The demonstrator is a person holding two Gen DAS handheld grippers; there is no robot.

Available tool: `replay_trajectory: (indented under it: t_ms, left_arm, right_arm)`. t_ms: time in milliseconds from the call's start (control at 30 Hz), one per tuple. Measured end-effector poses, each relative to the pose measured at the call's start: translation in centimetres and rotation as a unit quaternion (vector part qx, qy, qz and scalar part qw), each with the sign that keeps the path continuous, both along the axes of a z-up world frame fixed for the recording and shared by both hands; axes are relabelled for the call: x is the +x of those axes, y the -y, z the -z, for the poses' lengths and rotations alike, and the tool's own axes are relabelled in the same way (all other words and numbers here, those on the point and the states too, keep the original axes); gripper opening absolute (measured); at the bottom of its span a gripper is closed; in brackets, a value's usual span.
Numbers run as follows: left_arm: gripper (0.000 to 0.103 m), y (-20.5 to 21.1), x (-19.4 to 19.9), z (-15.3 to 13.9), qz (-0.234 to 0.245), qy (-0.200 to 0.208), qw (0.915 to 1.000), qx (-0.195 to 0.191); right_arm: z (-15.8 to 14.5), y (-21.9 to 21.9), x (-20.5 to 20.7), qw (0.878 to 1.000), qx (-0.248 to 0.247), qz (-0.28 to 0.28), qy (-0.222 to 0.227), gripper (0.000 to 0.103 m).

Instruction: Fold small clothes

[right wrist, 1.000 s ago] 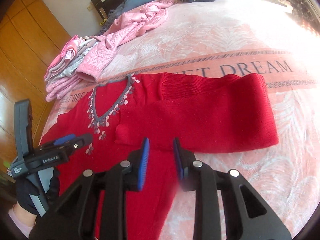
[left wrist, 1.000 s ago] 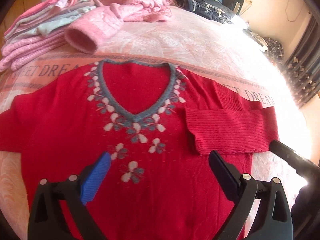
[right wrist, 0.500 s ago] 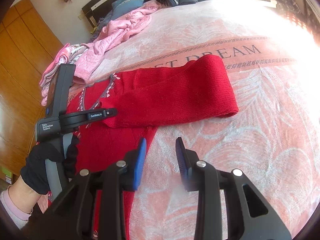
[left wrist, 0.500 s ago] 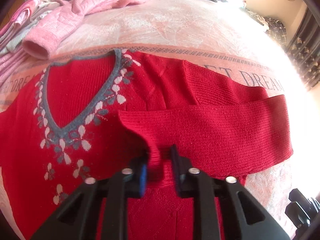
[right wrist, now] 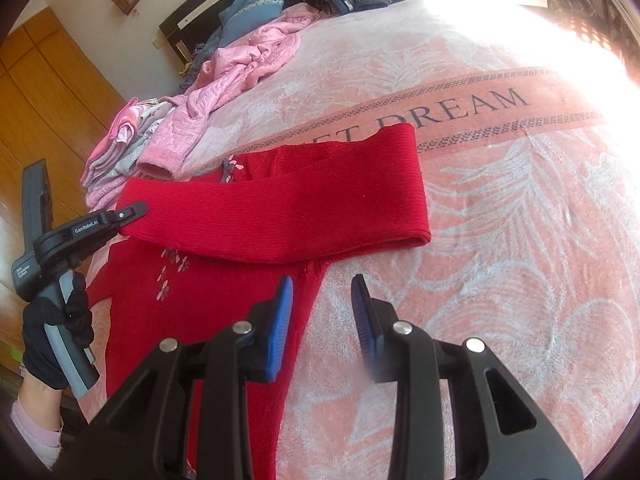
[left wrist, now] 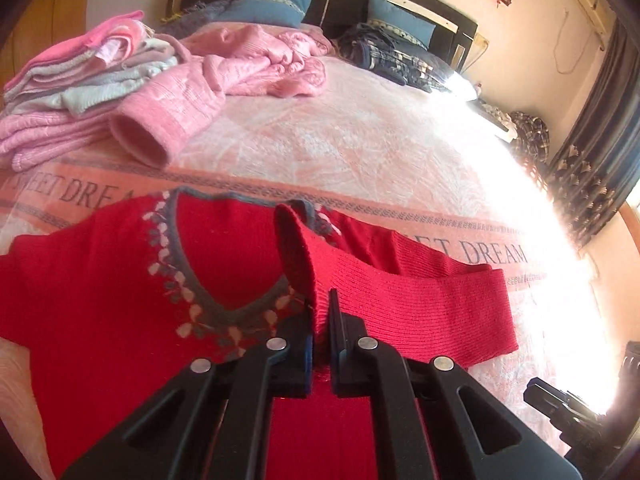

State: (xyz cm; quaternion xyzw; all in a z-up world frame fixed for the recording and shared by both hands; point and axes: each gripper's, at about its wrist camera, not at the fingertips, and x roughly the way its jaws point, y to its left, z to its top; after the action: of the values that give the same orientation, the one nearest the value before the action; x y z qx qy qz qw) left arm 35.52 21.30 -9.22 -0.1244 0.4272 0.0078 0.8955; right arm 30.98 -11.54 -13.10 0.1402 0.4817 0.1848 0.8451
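A red sweater (left wrist: pixel 100 288) with a grey V-neck and white flower trim lies flat on the pink bedspread (left wrist: pixel 360 152). Its right sleeve (left wrist: pixel 420 304) is folded across the chest. My left gripper (left wrist: pixel 319 312) is shut on the cuff end of that sleeve, which stands up lifted above the neckline. In the right wrist view the same sleeve (right wrist: pixel 300 208) stretches from the left gripper (right wrist: pixel 132 212) to the sweater's side. My right gripper (right wrist: pixel 322 300) is open, hovering over the sweater's lower right edge and the bedspread, with nothing between its fingers.
A stack of folded pink and grey clothes (left wrist: pixel 72 92) sits at the back left, with a loose pink garment (left wrist: pixel 224 72) beside it. Dark plaid clothes (left wrist: pixel 400 64) and blue pillows (left wrist: pixel 272 4) lie by the headboard. A gloved hand (right wrist: pixel 56 340) holds the left gripper.
My left gripper closed on the sleeve cuff and lifted it up toward the neckline. My right gripper drew back to the right and stayed open.
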Motion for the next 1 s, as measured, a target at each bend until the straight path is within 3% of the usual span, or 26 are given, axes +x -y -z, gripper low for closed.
replay_trajectory:
  t_ms: [133,267,533,633,800,900,1000]
  left_arm:
    - [0.006,-5.4,0.0,0.0,-0.039,-0.005,0.9989,0.026]
    - [0.006,-9.4,0.3,1.5,-0.059,-0.028,0.9975,0.025]
    - [0.007,-12.1,1.2,7.3,-0.081,-0.087,0.9924,0.031]
    - [0.009,-12.2,1.1,9.2,-0.079,-0.095,0.9916,0.037]
    - [0.013,-12.5,0.4,7.0,-0.084,-0.08,0.9926,0.037]
    - [0.015,-12.1,-0.7,3.7,-0.087,-0.024,0.9953,0.035]
    - [0.016,-10.7,0.0,3.1,-0.059,-0.027,0.9977,0.019]
  right_arm:
    - [0.1,-1.1,1.7,1.0,0.014,0.0,-0.004,0.031]
    - [0.6,-2.5,4.5,1.0,0.023,0.005,-0.012,0.034]
    - [5.3,-3.2,8.1,0.996,0.037,0.026,-0.081,0.032]
    - [6.1,-3.0,7.8,0.996,0.043,0.024,-0.077,0.031]
    - [4.8,-3.8,7.5,0.997,0.014,0.005,-0.075,0.034]
    - [1.9,-4.5,6.7,0.999,0.023,-0.013,-0.034,0.044]
    - [0.6,-6.2,6.5,0.999,0.007,-0.03,-0.018,0.046]
